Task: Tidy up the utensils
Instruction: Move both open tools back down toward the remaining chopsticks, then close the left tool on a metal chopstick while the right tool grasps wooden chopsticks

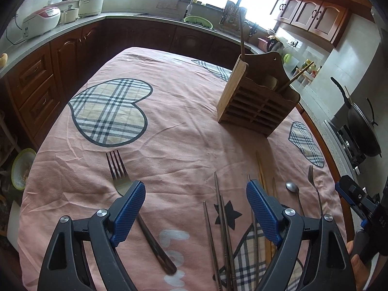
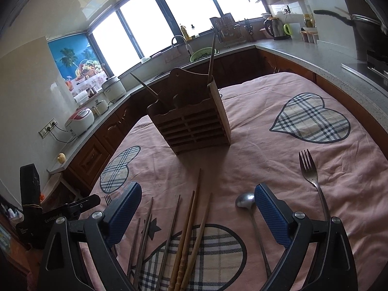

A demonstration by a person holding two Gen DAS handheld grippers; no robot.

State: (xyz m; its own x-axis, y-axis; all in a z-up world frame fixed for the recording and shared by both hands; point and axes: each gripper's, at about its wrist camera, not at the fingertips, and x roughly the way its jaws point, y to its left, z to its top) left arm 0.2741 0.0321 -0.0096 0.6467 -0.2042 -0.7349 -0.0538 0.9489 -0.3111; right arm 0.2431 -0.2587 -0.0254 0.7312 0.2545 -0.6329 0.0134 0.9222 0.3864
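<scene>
Blue-padded fingers of the left gripper (image 1: pixel 196 195) up front, spread wide, nothing pinched between them. Hovering over a pink cloth (image 1: pixel 169 126) with plaid hearts. Dark-handled fork (image 1: pixel 135 201) lying flat just under the left finger, tines pointing away. Metal chopsticks (image 1: pixel 222 220) scattered between the fingers, a few more tucked under the right finger alongside wooden chopsticks (image 1: pixel 261 172). Further right, flat on the cloth: spoon (image 1: pixel 292 189) and a thin fork (image 1: pixel 314 184), side by side. Other gripper poking in at the right edge, a bit of hand gripping it.

Same story over at the right gripper (image 2: pixel 197 197): jaws wide apart, holding nothing. Wooden chopsticks (image 2: pixel 191 223) fanned out between the fingers, metal chopsticks (image 2: pixel 145 232) just left of them, near the left finger. Spoon (image 2: pixel 245 200) with its bowl right beside the right finger, handle running toward the camera. Bigger fork (image 2: pixel 309 169) off to the right, tines pointing away.

Wooden holder (image 1: pixel 257 99) upright mid-table, well beyond all the loose stuff, slatted front, tall back board. One chopstick (image 1: pixel 297 76) leaning out of one compartment, one long stick (image 1: pixel 241 34) standing at the other end. Holder (image 2: pixel 191 121) dead ahead in the right view too.

Kitchen counters, rice cookers and bright windows all around.
</scene>
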